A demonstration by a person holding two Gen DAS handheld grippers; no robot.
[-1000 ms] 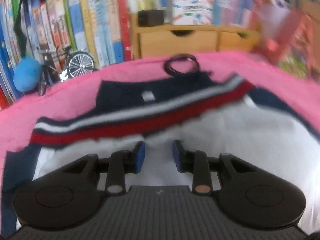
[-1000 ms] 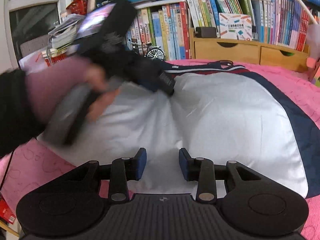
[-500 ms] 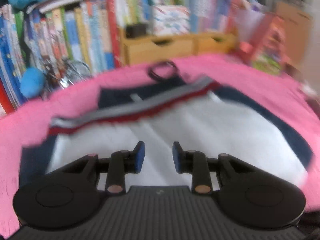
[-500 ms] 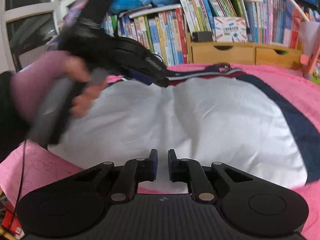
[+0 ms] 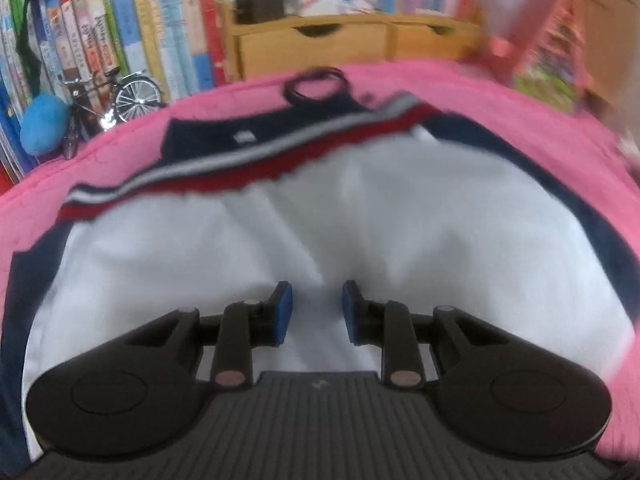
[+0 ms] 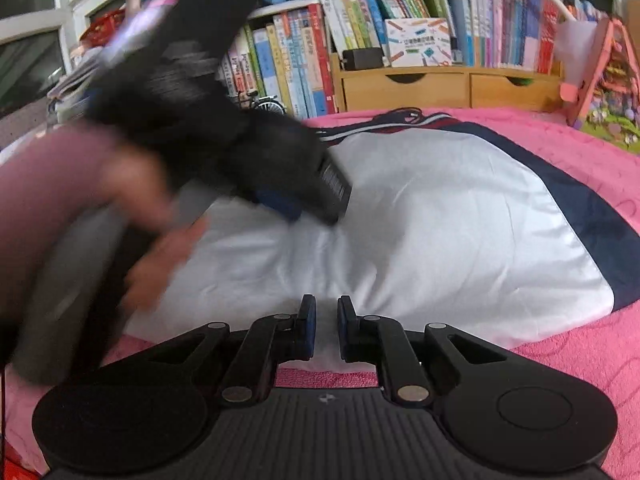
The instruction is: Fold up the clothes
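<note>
Books [image 6: 304,68] line the shelf behind a pink bedspread [image 6: 560,152], their spine lettering too blurred to read, with a toy bicycle [image 5: 120,96] and wooden drawers [image 6: 404,88] at the far edge. A white garment [image 6: 440,220] with navy sides and a red-striped band lies flat across the middle. The left gripper [image 5: 316,312] hovers over it, jaws parted around nothing. The right gripper [image 6: 325,326] sits at the garment's near hem, jaws clenched nearly together; whether cloth is pinched I cannot tell.

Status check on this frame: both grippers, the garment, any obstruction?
Left gripper open, above white garment. Right gripper jaws nearly closed on garment's near hem. Garment spread on pink cover. No obstruction.
</note>
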